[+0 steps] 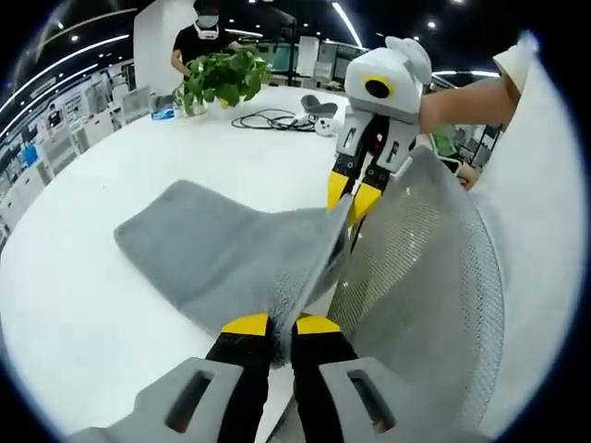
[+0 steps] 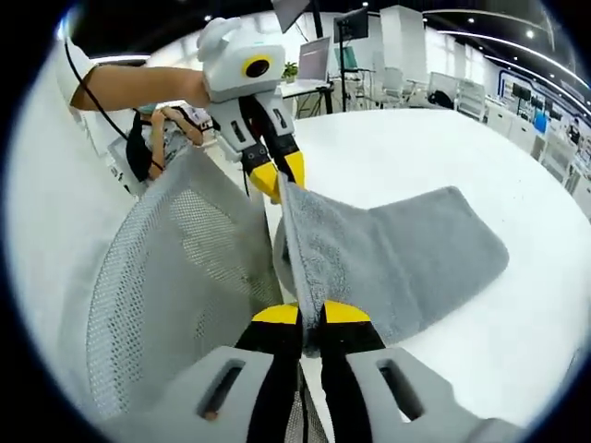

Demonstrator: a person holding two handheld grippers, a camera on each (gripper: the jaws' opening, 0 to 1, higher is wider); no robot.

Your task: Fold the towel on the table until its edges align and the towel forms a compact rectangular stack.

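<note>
A grey towel [image 1: 222, 254] lies partly on the round white table [image 1: 83, 305], its near edge lifted off the surface. My left gripper [image 1: 281, 326] is shut on one near corner of it. My right gripper [image 1: 355, 196] enters the left gripper view from the right, shut on the other near corner. In the right gripper view the same grey towel [image 2: 397, 249] stretches from my right gripper [image 2: 311, 315], shut on it, up to my left gripper [image 2: 281, 177], also pinching it. The far part of the towel rests flat on the table [image 2: 517, 314].
A grey mesh chair back [image 1: 420, 277] stands at the table's near edge, right under the grippers; the chair back [image 2: 175, 277] also shows in the right gripper view. A potted plant [image 1: 222, 78], black cables [image 1: 272, 120] and a person [image 1: 203, 37] are at the far side.
</note>
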